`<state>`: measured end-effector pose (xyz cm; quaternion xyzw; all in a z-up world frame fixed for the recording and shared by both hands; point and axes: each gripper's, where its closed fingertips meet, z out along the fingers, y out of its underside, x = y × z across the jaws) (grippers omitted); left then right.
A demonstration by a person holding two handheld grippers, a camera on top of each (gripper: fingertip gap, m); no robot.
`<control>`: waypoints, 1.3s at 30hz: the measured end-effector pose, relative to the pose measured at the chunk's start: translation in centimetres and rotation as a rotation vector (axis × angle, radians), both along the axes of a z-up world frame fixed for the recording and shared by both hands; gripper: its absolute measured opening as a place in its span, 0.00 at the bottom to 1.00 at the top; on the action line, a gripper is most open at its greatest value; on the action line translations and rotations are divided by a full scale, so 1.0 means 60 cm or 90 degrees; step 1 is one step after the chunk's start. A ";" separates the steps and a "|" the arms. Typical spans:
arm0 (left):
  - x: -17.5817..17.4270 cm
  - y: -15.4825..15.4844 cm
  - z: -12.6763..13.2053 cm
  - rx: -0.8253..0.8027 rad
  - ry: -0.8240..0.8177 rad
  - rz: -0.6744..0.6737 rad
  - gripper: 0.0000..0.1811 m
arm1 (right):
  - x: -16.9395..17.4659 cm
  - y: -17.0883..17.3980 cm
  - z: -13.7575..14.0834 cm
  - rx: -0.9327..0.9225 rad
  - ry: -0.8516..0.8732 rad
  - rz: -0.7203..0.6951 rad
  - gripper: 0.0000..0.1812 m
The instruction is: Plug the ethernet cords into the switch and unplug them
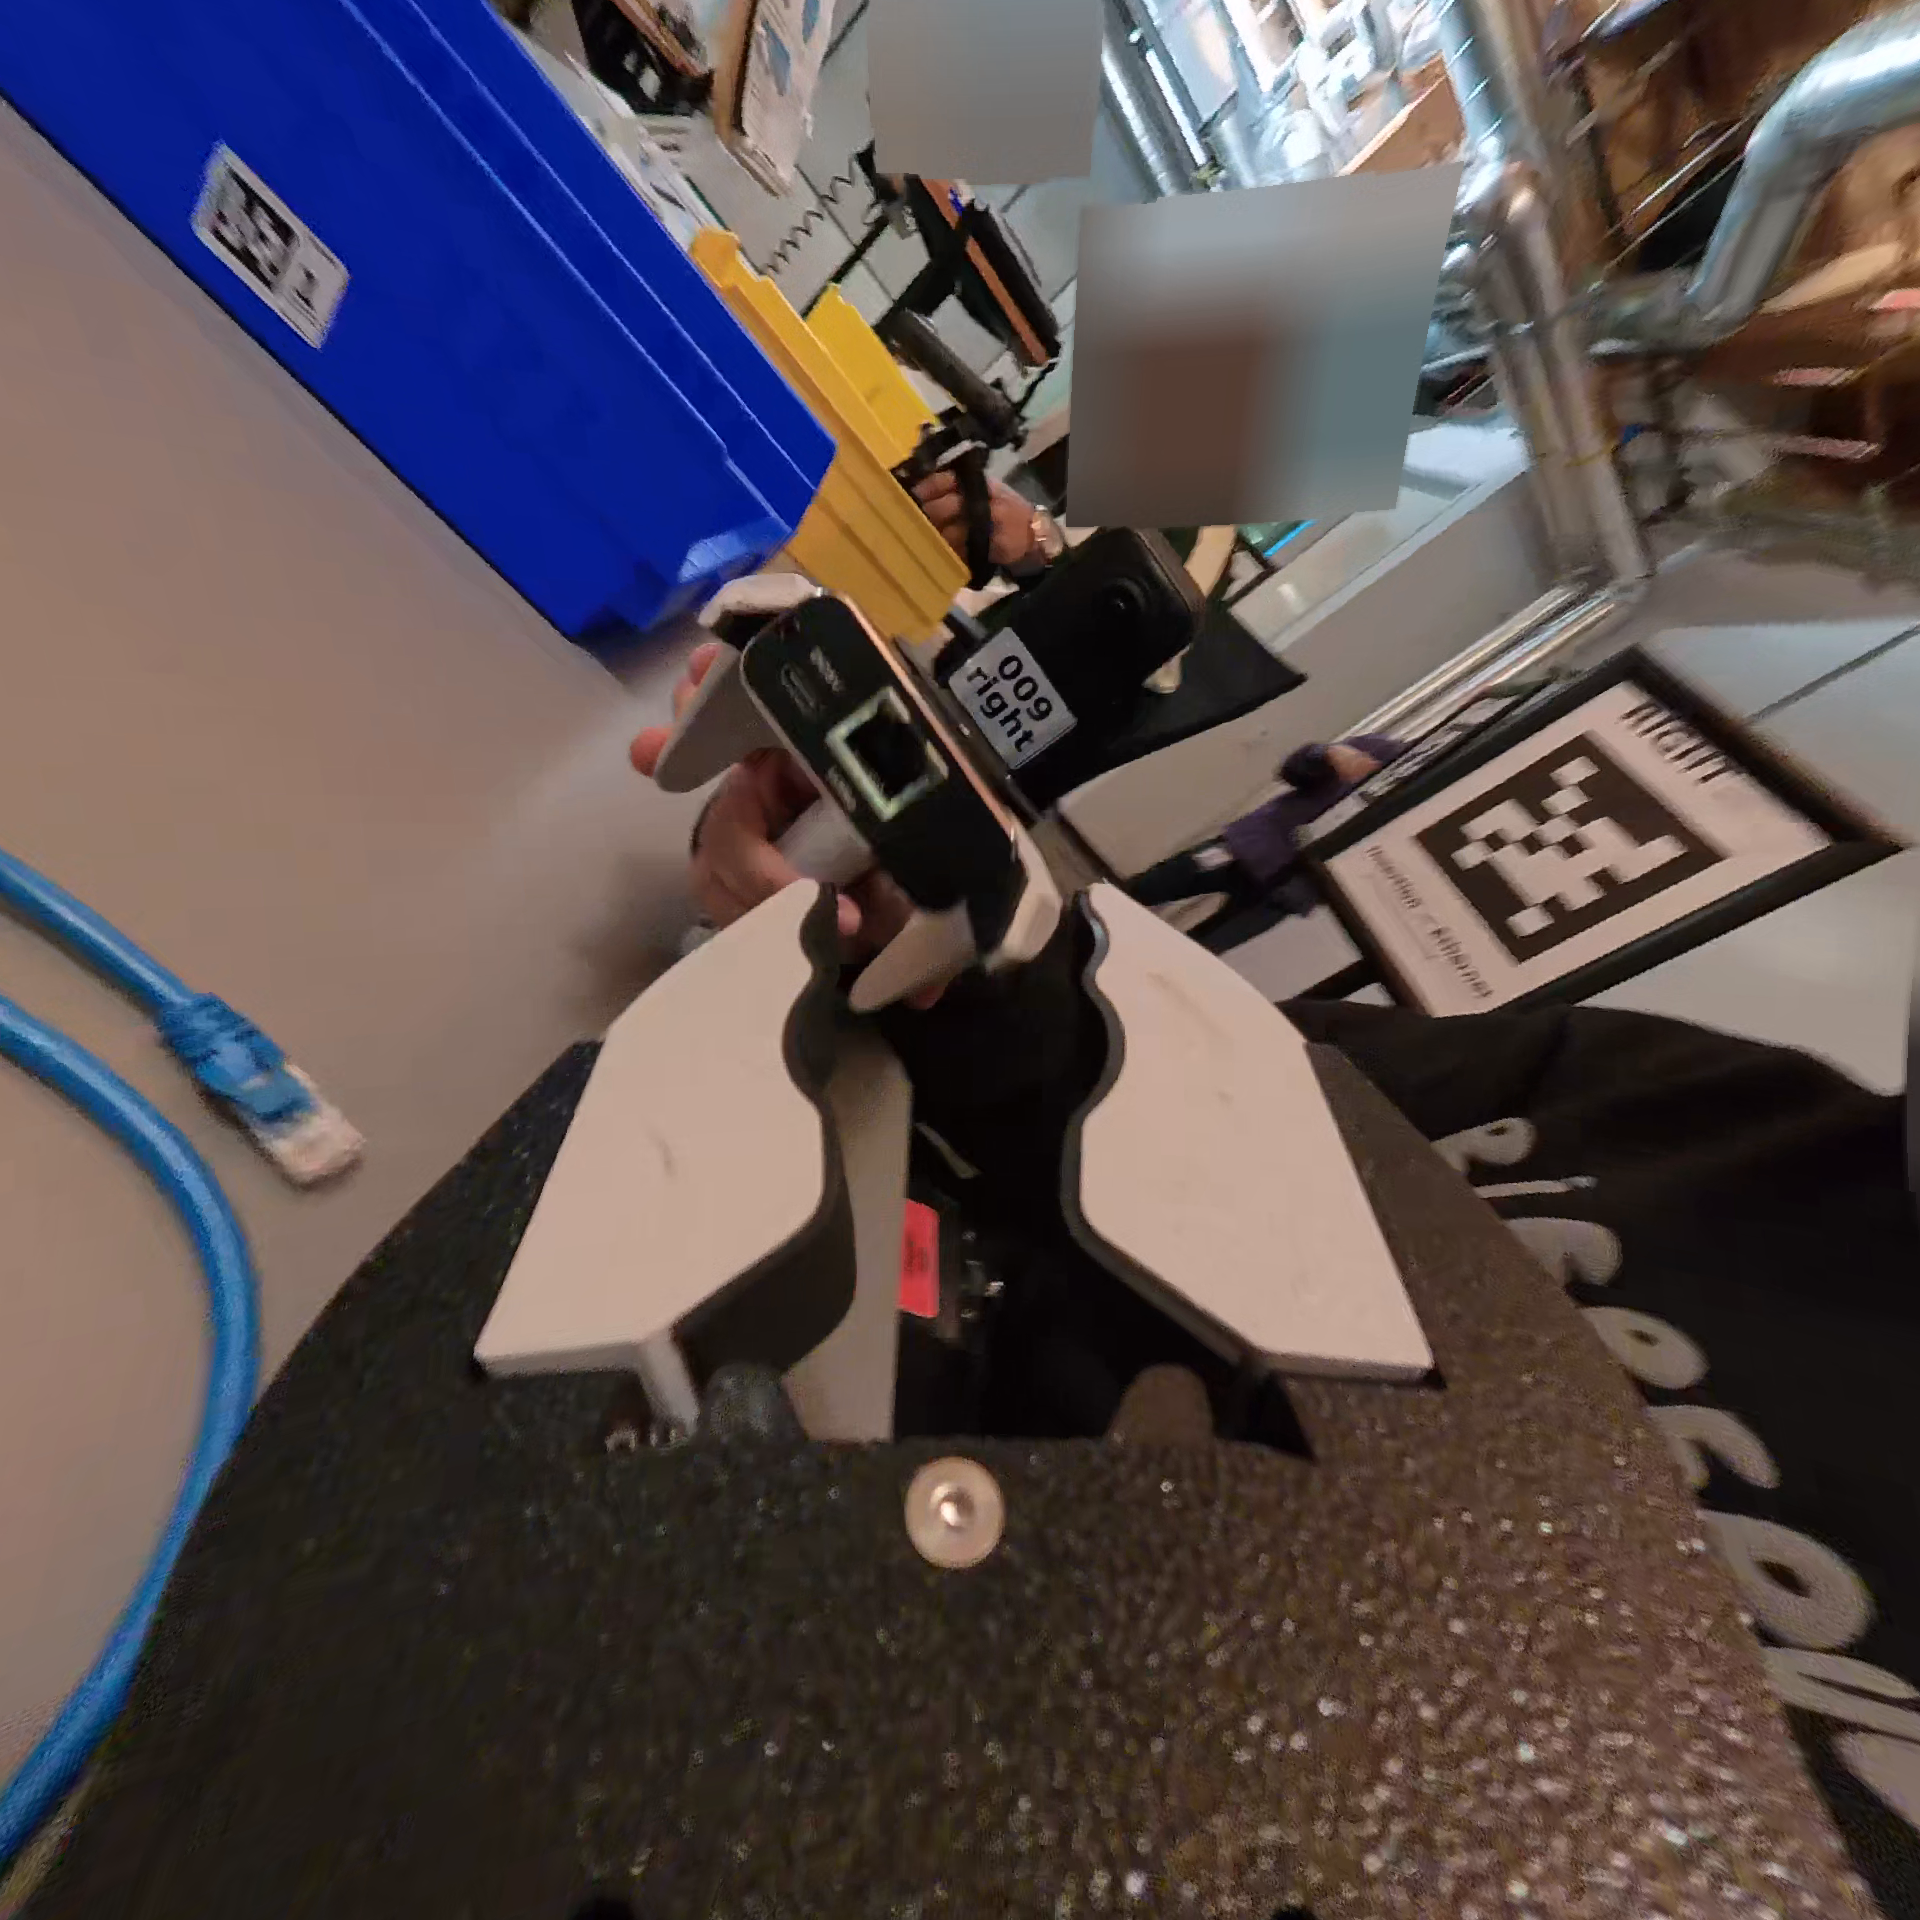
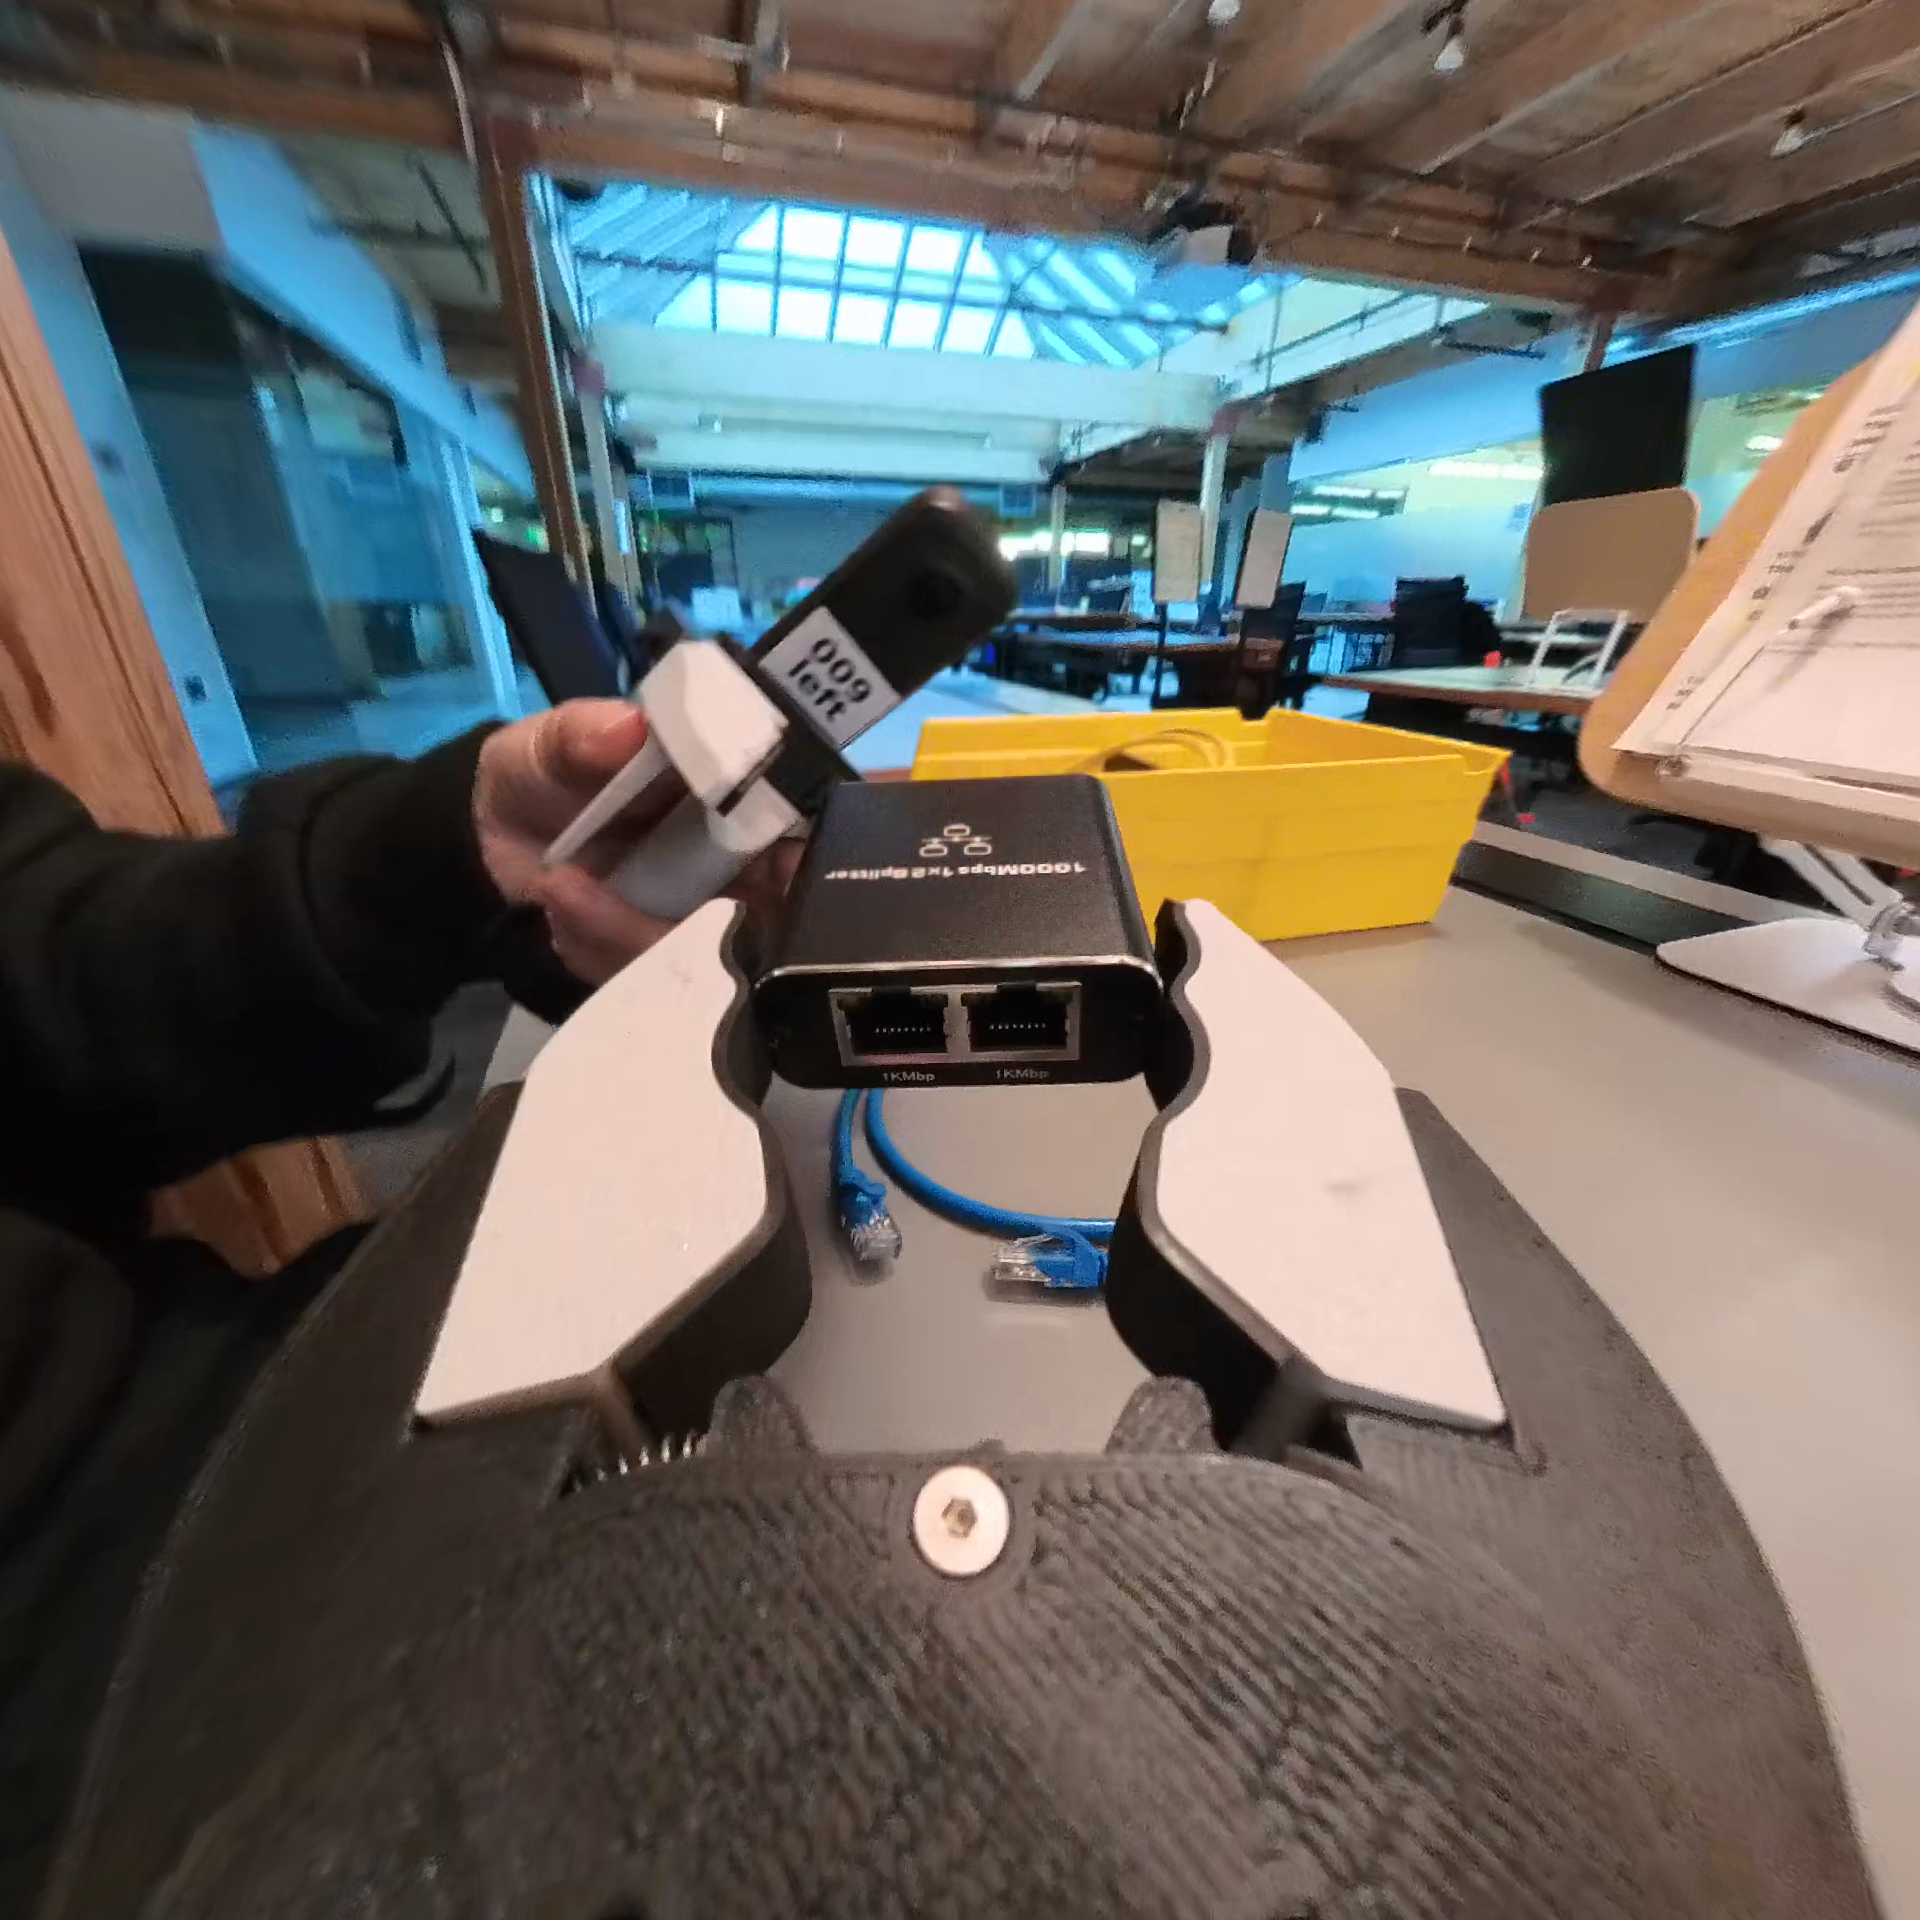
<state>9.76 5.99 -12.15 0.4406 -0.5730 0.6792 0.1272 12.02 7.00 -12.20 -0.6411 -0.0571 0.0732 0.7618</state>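
My right gripper (image 2: 956,935) is shut on the black switch (image 2: 956,883) and holds it above the grey table (image 2: 1507,1143). Its two empty ports (image 2: 956,1023) face the right wrist camera. In the left wrist view the switch (image 1: 883,769) shows one empty port on its other end, between the right gripper's white fingers (image 1: 717,717). My left gripper (image 1: 951,920) is open and empty, just short of that end. It also shows in the right wrist view (image 2: 675,790), held by a hand. Two blue ethernet plugs (image 2: 868,1226) (image 2: 1044,1262) lie on the table below the switch. One plug (image 1: 281,1101) shows at the left.
A blue bin (image 1: 416,312) and a yellow bin (image 2: 1247,821) stand on the table behind the switch. A framed marker card (image 1: 1558,831) and a paper stand (image 2: 1766,623) are to the right. A black sleeve (image 2: 260,935) reaches in from the left.
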 end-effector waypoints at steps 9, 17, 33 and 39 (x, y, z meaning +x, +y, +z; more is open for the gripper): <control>-0.025 0.114 -0.109 0.614 -0.184 -0.008 0.19 | 0.030 -0.035 0.026 0.080 0.086 0.024 0.40; -0.041 0.117 -0.204 0.693 -0.154 -0.133 0.15 | 0.006 -0.034 0.023 0.078 0.066 0.070 0.40; -0.017 0.107 -0.204 0.737 -0.195 -0.097 0.05 | -0.031 -0.035 0.020 0.069 0.042 0.149 0.40; -0.023 0.100 -0.126 0.753 -0.258 -0.050 0.05 | -0.037 -0.021 -0.001 -0.007 -0.031 0.120 0.40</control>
